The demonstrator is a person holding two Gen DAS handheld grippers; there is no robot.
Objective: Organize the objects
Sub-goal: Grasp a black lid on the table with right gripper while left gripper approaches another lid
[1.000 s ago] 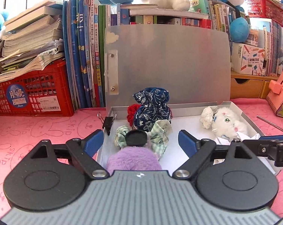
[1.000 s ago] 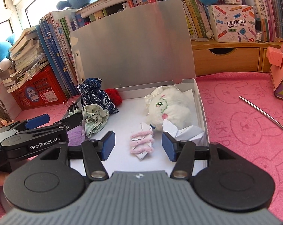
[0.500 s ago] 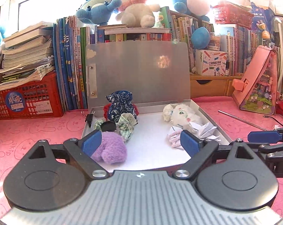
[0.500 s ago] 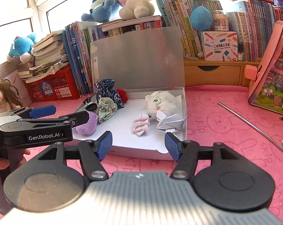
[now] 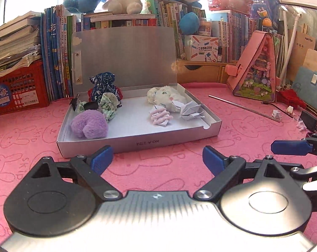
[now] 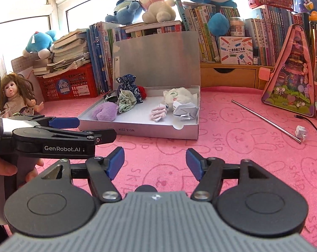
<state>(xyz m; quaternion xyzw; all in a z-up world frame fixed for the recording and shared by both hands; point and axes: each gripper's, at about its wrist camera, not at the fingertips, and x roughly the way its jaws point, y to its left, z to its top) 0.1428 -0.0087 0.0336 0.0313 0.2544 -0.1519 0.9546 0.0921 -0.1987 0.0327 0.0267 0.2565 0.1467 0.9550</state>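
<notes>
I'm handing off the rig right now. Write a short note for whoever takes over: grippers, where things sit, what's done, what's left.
Left hand-held gripper: open, empty, jaws just widened. Right hand-held gripper: same.
Both hover over the pink mat in front of the box, lid up.
In the box: purple plush, blue pouch, white plush, folded paper.
Still on the mat: metal rod, small paper scrap.
Left to do, probably: stow those, close the lid.

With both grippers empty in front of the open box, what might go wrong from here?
1. The lid stands upright against the books; reaching for the blue pouch might knock it shut.
2. The paper origami sits by the box's notched front corner and crushes easily.
3. The left gripper and right gripper are side by side and may collide.
</notes>
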